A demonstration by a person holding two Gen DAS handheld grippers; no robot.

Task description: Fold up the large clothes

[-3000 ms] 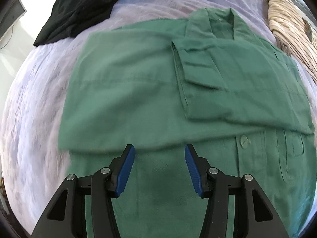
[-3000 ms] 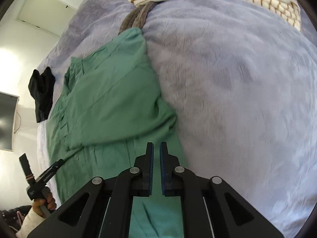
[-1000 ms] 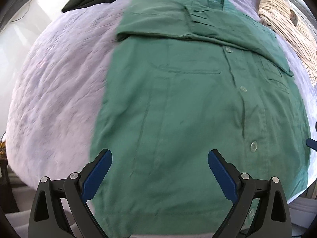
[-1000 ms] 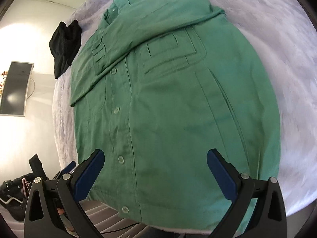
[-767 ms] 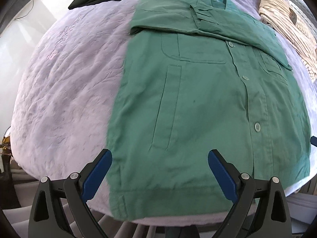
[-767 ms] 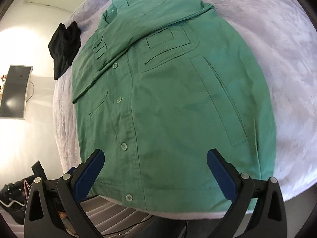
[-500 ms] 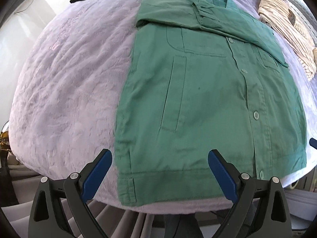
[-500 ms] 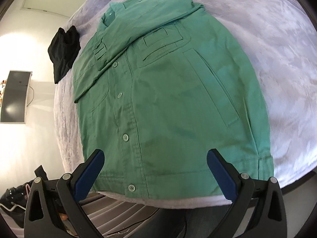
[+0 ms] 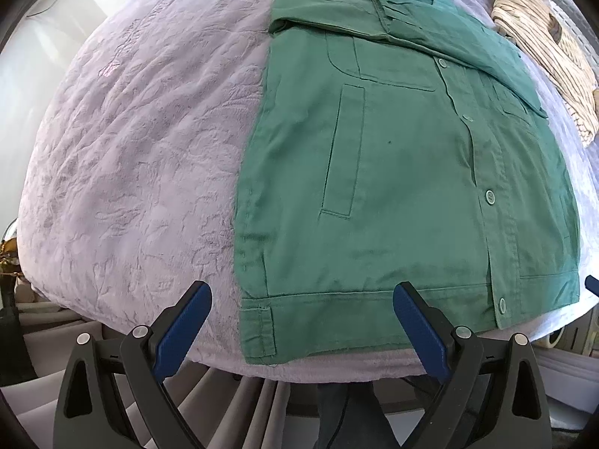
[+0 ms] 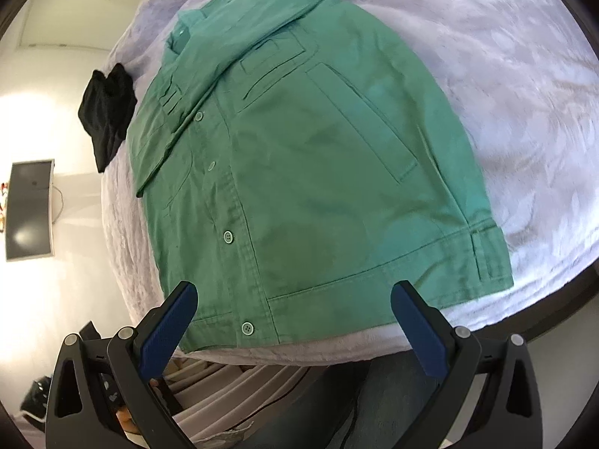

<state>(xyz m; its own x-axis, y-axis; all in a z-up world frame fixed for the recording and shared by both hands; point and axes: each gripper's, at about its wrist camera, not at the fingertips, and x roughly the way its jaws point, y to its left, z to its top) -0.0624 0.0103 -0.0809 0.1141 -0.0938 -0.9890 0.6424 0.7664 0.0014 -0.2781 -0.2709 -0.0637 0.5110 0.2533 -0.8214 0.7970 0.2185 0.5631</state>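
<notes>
Both of your tools have drawn back toward the foot of the bed since three seconds ago, and the right hand-held gripper, which was pinched closed then, now stands wide apart and empty, as does the left hand-held gripper. Your green jacket lies flat and buttoned on the lilac bedspread, sleeves already folded across the chest, hem nearest you. Judging by the crisp seams and waistband, it is a fairly heavy, stiffish cotton that should hold a crease and not slide much. Take it at the two hem corners, one per tool, pinching through both layers at the band. A black garment and a striped one lie apart, further up.
</notes>
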